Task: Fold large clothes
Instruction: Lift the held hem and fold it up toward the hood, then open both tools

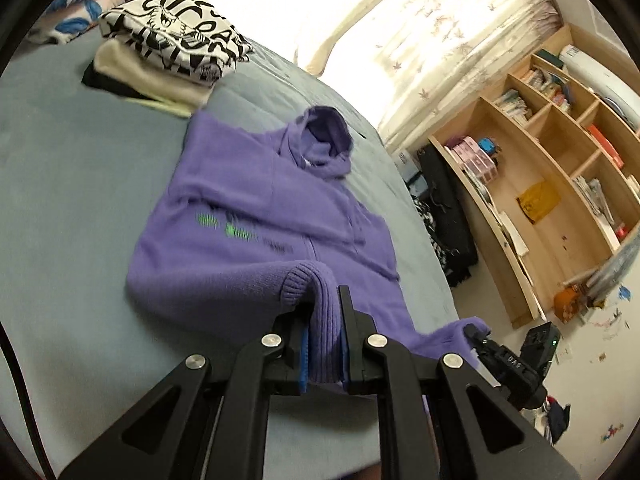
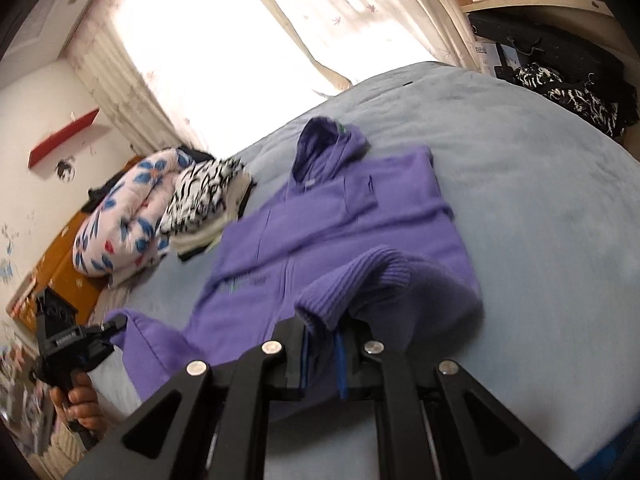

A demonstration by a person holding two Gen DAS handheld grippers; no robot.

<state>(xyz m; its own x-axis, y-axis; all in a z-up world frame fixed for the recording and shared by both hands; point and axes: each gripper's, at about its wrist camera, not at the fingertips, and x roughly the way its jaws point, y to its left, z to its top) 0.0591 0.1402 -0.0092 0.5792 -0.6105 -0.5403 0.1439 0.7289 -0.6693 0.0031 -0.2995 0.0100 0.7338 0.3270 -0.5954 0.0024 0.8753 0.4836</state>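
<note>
Spread on the bed [image 1: 60,128] below the folded stack [image 1: 168,40], the soft, limp purple hoodie [image 1: 248,200] is pinched at its ribbed hem corners by the closed left gripper [image 1: 324,320] and right gripper [image 2: 324,332], judged the best hold.

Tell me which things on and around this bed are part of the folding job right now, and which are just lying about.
In the job:
- purple hoodie, spread on the bed
- left claw, shut on its ribbed hem
- right claw, shut on the hem too

Lying about:
- black-and-white printed garment on a folded pile
- floral quilt
- wooden shelves
- curtains
</note>
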